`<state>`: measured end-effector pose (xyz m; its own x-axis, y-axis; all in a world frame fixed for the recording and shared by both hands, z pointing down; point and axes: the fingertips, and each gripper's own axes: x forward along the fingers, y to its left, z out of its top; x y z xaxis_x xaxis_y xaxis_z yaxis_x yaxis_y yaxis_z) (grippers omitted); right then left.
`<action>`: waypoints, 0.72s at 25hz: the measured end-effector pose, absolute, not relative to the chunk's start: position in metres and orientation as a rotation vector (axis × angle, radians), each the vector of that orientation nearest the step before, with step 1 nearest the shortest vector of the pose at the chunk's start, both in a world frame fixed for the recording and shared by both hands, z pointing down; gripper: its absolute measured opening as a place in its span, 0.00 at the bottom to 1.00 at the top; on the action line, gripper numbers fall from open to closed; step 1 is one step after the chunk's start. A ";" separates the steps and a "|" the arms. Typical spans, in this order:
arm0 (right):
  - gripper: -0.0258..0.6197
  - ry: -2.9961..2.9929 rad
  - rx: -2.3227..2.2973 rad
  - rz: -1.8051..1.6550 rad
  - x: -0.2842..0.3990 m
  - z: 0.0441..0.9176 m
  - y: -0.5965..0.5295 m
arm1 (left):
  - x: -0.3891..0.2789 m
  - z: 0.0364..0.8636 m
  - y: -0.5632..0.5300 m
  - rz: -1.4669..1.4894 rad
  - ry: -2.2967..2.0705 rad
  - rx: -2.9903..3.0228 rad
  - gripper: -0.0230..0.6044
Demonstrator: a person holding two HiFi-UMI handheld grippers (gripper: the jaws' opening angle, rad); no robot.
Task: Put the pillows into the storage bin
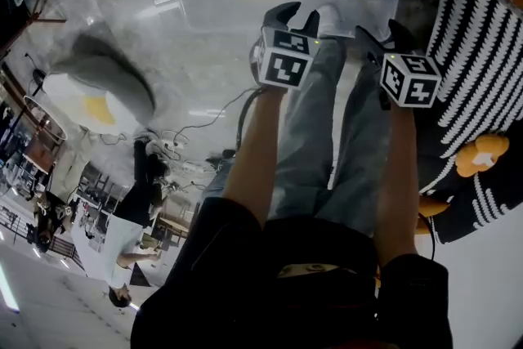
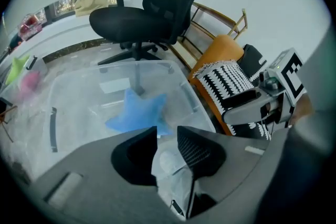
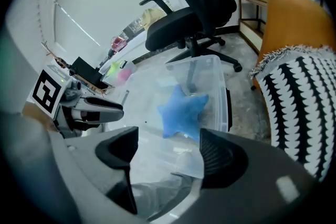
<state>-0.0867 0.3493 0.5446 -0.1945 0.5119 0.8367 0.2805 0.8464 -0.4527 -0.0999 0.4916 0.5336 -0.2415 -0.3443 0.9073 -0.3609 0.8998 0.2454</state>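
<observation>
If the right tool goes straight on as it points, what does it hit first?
Most likely the near wall of the clear storage bin, seen between the right tool's open jaws; the blue star pillow lies beyond, inside. Depth is unclear.

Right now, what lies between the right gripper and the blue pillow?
Only bare clear plastic of the storage bin separates the right gripper from the blue pillow; the right gripper view shows it.
</observation>
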 end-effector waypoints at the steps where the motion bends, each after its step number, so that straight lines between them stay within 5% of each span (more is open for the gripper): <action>1: 0.61 -1.799 -0.599 0.251 -0.086 0.542 0.348 | -0.104 0.530 0.484 0.014 -1.858 0.545 0.21; 4: 0.51 -1.850 -0.566 0.292 -0.088 0.530 0.336 | -0.114 0.520 0.460 0.004 -1.890 0.593 0.09; 8: 0.12 -1.947 -0.444 0.310 -0.098 0.514 0.309 | -0.124 0.508 0.426 -0.058 -1.874 0.701 0.05; 10: 0.04 -1.957 -0.398 0.334 -0.100 0.513 0.302 | -0.128 0.507 0.411 -0.074 -1.844 0.773 0.05; 18: 0.04 -1.986 -0.238 0.590 -0.119 0.494 0.278 | -0.156 0.477 0.353 -0.122 -1.792 1.047 0.05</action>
<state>-0.1188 0.2778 0.4944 -0.4724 0.4086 0.7810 -0.0838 0.8612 -0.5012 -0.1563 0.3535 0.4775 -0.1093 -0.6964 0.7093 -0.5939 0.6179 0.5152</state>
